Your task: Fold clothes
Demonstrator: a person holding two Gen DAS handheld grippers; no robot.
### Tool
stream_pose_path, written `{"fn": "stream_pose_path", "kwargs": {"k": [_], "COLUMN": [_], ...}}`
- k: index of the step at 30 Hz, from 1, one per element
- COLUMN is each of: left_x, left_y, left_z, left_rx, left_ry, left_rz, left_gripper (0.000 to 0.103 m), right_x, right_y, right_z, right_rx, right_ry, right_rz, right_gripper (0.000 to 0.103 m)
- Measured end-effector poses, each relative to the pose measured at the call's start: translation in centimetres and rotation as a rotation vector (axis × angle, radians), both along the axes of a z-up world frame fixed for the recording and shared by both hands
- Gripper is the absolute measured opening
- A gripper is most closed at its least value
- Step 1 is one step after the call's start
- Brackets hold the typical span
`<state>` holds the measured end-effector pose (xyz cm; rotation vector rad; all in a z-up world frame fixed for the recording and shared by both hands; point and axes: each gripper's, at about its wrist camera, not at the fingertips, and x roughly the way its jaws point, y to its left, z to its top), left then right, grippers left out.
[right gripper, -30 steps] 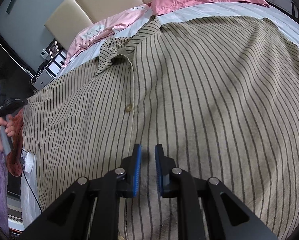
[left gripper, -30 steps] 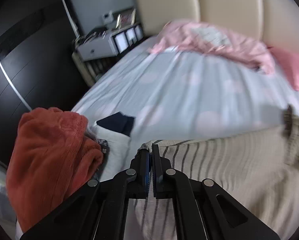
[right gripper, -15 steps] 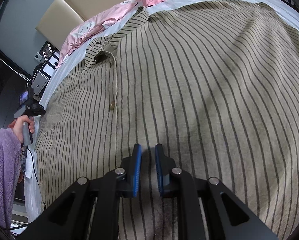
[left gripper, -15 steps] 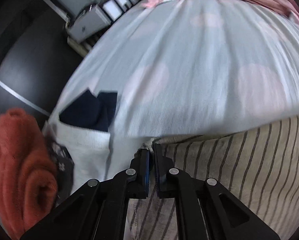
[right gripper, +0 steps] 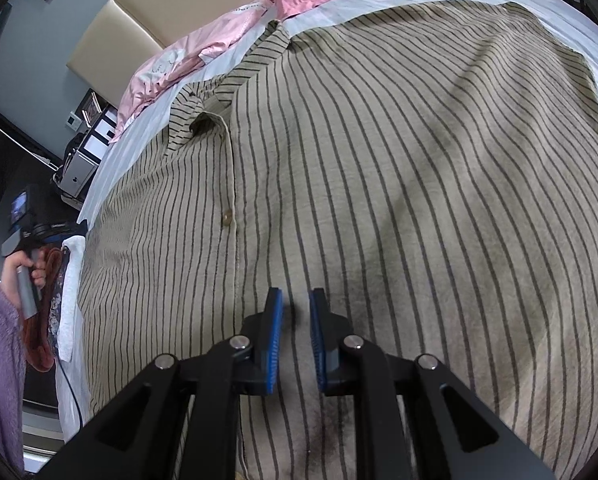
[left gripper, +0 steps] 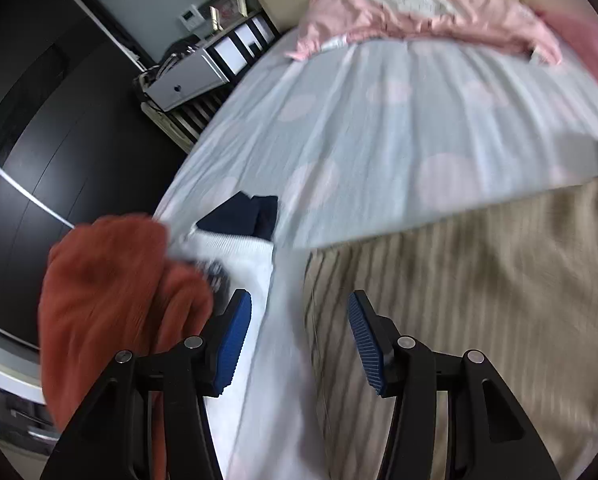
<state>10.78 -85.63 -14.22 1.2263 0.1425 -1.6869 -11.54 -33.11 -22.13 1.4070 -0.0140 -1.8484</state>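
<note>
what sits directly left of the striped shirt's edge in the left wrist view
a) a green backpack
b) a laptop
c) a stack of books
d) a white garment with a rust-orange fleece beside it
d: in the left wrist view a white garment lies by the edge of the striped shirt, with the rust-orange fleece further left, all on the bed.

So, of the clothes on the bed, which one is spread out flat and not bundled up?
The beige striped shirt, lying open and flat under the right gripper. The rust-orange garment, the white one and the navy one sit bunched at the bed's edge.
</note>
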Motion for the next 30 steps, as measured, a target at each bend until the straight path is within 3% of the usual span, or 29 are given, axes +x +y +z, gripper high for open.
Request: {"fn": "stream_pose_path", "kwargs": {"k": [5,13,16,24,30], "left_x": [4.3,13.7,16.4,20.1,22.2], "left_y": [9.1,20.4,23.4,26.6,27.1], "left_z": [0.8,-2.5,-3.1,-2.0,-2.1], "left_rx": [0.074,0.298,0.322,0.347,0.366], "left_ry": [0.055,0.102,0.143,0.294,0.312], "left_rz": [-0.028,-0.043,-0.017,0.013,0.035], "left_gripper": [0.052,0.052,0.052,0.053,0.052], "right_x": [0.2,1.6,3.3,7.1,7.8], "right_y": [1.1,7.1,10.3,17.8,21.5], "right_z": [0.2,1.2,2.0,3.6,6.4], "right_rx": [0.048,0.096,0.072,0.015,0.034], "right_ry": [-0.003,-0.047,-0.045,-0.055,0.014], "right_rz": [-0.021,-0.124,-0.148,-0.17,-0.2], "right_gripper": [0.014,0.014,0.014,0.014,0.014]}}
